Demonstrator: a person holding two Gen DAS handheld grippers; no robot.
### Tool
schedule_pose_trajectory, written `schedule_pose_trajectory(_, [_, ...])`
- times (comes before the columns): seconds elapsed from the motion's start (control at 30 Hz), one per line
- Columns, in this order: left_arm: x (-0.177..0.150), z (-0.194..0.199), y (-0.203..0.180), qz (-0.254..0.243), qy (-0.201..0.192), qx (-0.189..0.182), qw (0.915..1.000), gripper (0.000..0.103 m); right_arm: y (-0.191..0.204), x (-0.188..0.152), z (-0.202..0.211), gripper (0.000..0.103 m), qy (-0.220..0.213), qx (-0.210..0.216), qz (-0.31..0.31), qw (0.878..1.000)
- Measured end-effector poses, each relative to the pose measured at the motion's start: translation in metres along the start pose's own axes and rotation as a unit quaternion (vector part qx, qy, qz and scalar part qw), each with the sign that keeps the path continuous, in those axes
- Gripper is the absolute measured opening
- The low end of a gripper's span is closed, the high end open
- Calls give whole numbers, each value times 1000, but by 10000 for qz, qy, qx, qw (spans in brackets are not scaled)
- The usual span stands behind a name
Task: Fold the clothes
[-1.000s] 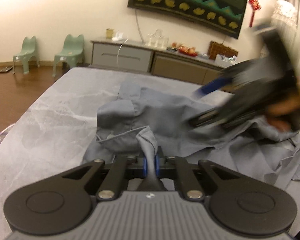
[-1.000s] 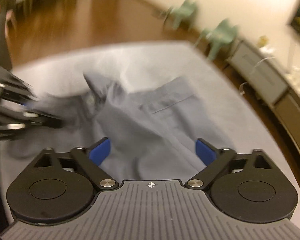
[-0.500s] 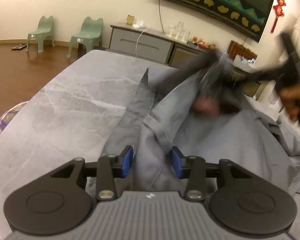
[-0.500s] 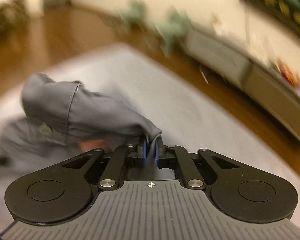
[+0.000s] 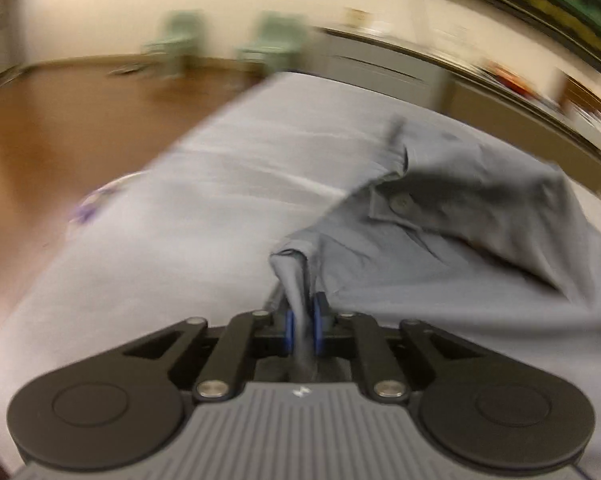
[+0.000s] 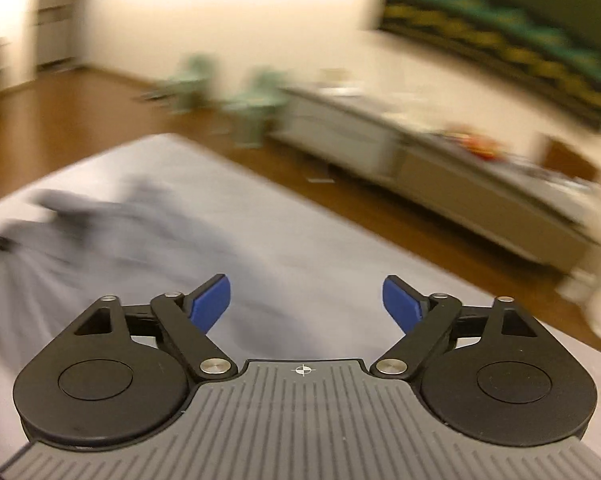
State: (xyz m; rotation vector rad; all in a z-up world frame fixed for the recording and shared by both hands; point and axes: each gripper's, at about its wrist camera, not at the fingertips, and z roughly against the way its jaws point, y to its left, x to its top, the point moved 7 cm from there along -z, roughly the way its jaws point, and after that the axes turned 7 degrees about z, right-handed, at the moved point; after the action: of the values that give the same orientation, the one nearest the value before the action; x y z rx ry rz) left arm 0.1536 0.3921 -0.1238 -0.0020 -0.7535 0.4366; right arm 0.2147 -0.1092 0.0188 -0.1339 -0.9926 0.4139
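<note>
A grey button shirt (image 5: 440,232) lies rumpled on the grey marble table (image 5: 204,208), its collar and a button showing in the left wrist view. My left gripper (image 5: 302,326) is shut on a pinched fold of the shirt, low over the table. In the right wrist view the shirt (image 6: 100,248) lies blurred at the left on the table (image 6: 300,240). My right gripper (image 6: 306,300) is open and empty, above the table to the right of the shirt. Both views are motion-blurred.
Two green chairs (image 5: 180,44) stand by the far wall on the wooden floor (image 5: 60,128). A long grey sideboard (image 6: 440,172) runs along the wall under a dark wall hanging (image 6: 500,40). The table's left edge drops to the floor.
My left gripper, open half a second ago, has shut on a fold of the shirt. My right gripper has let go of the shirt, opened, and swung right.
</note>
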Motion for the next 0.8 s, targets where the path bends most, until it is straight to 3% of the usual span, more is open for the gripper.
schedule_pose_trajectory(0.07, [3, 8, 7, 180, -153, 222, 9995, 8, -76, -41, 28, 89, 125, -679, -704, 9951])
schedule_pose_trajectory(0.13, [8, 22, 10, 355, -392, 212, 9984, 11, -142, -91, 61, 89, 292, -1179, -1527, 9808])
schedule_pose_trajectory(0.2, [14, 43, 9, 528, -835, 209, 9949, 16, -185, -147, 93, 89, 442, -1340, -2265, 9638])
schedule_pose_trajectory(0.27, [21, 66, 3, 594, -1369, 303, 9883, 21, -203, -196, 117, 89, 687, -1222, -2602, 9553])
schedule_pose_trajectory(0.37, [24, 87, -27, 468, -1713, -85, 9841, 24, -195, -239, 131, 92, 1111, -857, -2423, 9600])
schedule_pose_trajectory(0.5, [13, 88, -87, -39, -1367, -828, 9871, 26, -142, -260, 118, 98, 1584, -162, -1728, 9720])
schedule_pose_trajectory(0.6, [-2, 85, -121, -548, -1106, -1079, 9865, 27, -97, -269, 90, 95, 2030, 48, -917, 9749])
schedule_pose_trajectory(0.63, [-8, 81, -127, -706, -1018, -1076, 9864, 27, -88, -274, 82, 91, 2226, -38, -643, 9728])
schedule_pose_trajectory(0.73, [-26, 69, -134, -1055, -752, -940, 9871, 28, -89, -284, 75, 56, 2519, -161, -366, 9669])
schedule_pose_trajectory(0.77, [-28, 66, -134, -1083, -696, -902, 9876, 28, -93, -280, 76, 13, 2504, -276, -289, 9673])
schedule_pose_trajectory(0.8, [-30, 64, -132, -1089, -652, -865, 9881, 28, -96, -273, 77, 0, 2473, -450, -160, 9678])
